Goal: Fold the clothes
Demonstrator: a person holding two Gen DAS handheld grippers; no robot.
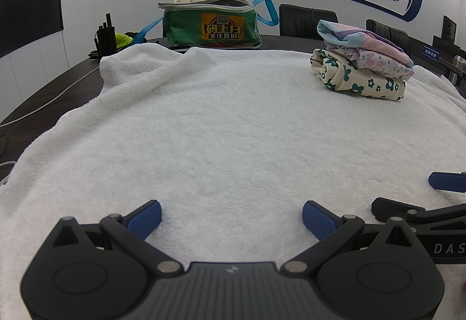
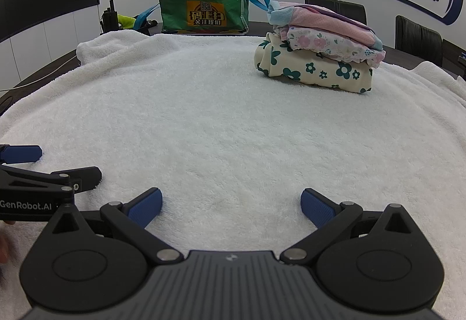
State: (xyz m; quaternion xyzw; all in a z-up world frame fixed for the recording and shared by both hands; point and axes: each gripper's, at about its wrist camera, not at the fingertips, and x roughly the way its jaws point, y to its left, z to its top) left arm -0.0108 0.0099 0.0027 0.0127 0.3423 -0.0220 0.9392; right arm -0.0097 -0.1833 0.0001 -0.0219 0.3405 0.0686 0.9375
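Green bag [image 1: 212, 26]: contents mostly hidden, pale cloth showing at the top. White towel [image 1: 233, 130] covers a dark table [image 1: 43, 93]; wall lettering cropped. Left gripper [image 1: 231, 216] and right gripper [image 2: 231, 203]: jaws spread wide, empty, side by side. Folded clothes [image 2: 317, 52] stacked far right on the towel. "GenRobot.AI" legible.

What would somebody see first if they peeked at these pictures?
Probably the stack of folded flowery clothes sitting far right on the big white towel that covers the table. Behind it, at the towel's far edge, stands a bright green bag with blue straps. Up close, both tongs, left and right, hang open over bare towel, holding nothing.
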